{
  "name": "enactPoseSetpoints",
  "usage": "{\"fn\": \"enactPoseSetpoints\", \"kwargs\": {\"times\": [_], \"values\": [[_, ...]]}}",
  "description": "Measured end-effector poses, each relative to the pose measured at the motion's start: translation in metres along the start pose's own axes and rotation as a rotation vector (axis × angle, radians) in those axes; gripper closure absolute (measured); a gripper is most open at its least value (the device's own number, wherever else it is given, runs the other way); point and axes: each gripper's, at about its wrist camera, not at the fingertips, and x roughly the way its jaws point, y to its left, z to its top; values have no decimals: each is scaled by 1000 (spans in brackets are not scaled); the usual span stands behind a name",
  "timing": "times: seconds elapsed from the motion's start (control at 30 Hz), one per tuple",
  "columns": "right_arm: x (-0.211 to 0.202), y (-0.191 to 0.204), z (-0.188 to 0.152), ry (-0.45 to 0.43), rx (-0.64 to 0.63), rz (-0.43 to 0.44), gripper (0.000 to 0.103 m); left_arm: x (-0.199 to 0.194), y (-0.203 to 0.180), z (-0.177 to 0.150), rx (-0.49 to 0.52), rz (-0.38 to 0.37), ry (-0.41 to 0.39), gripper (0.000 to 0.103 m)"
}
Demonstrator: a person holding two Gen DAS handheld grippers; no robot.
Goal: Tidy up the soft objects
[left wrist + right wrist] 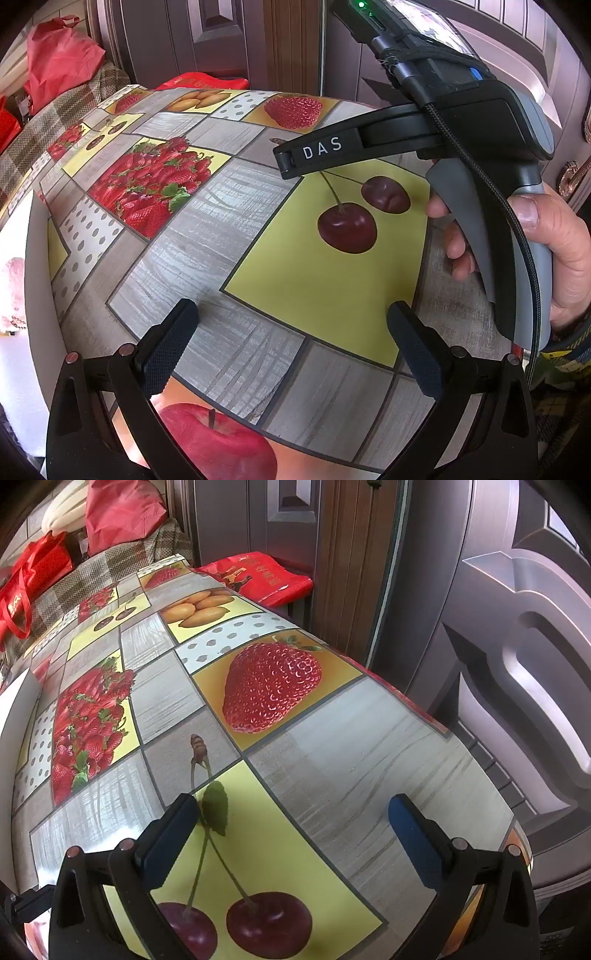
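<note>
Two grippers — left [291,314], right [293,806] — fingers spread, empty, over fruit-print tablecloth [343,731]; pink object [11,291], perhaps soft.

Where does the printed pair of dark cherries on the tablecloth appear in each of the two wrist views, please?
Left wrist view: the cherry pair sits right of centre on its yellow-green panel, under the other tool's tip.
Right wrist view: the cherry pair lies at the bottom edge, between the tool's fingers, stems running up.
Shared landmark: the single large printed strawberry, beyond the cherries in both.
</note>
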Motion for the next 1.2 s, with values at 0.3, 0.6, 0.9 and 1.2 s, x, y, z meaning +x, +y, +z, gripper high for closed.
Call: {"fn": "enactPoseSetpoints", "kwargs": {"times": [0.3,0.6,0.9,1.2], "values": [[-1,-1,0,-1,-1,0,0,0,0,0,0,0,0,1],[0,2,1,0,-3,-3,0,0,0,0,0,0,0,1],[-3,0,-2,1,-3,-3,0,0,0,0,0,0,0,1],[-1,0,1,1,-2,-2,0,0,0,0,0,0,0,1]]}}
